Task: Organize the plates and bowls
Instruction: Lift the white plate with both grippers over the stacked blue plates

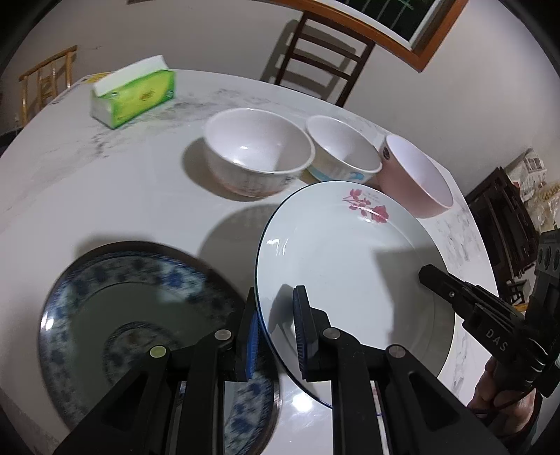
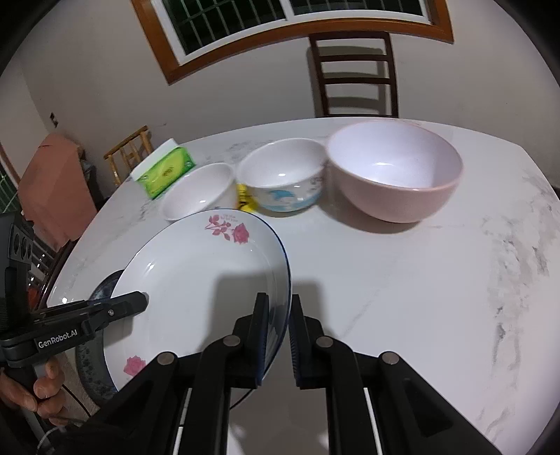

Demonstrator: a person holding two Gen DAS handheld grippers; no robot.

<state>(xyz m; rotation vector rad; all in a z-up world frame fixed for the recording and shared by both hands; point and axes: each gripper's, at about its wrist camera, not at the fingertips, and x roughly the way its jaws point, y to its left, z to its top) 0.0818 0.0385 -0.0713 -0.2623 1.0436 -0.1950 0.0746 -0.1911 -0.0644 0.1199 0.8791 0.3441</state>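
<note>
Left wrist view: the left gripper is clamped on the rim of the white rose plate, held tilted above the surface. A blue-patterned plate lies at 8 o'clock; three bowls line up at 12 o'clock.

Right wrist view: the right gripper pinches the same plate's opposite rim; the pink bowl sits at 1 o'clock.

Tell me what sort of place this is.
Probably a home dining room: a marble-look table set with bowls and plates, a wooden chair against the wall, and a barred window above it.
</note>
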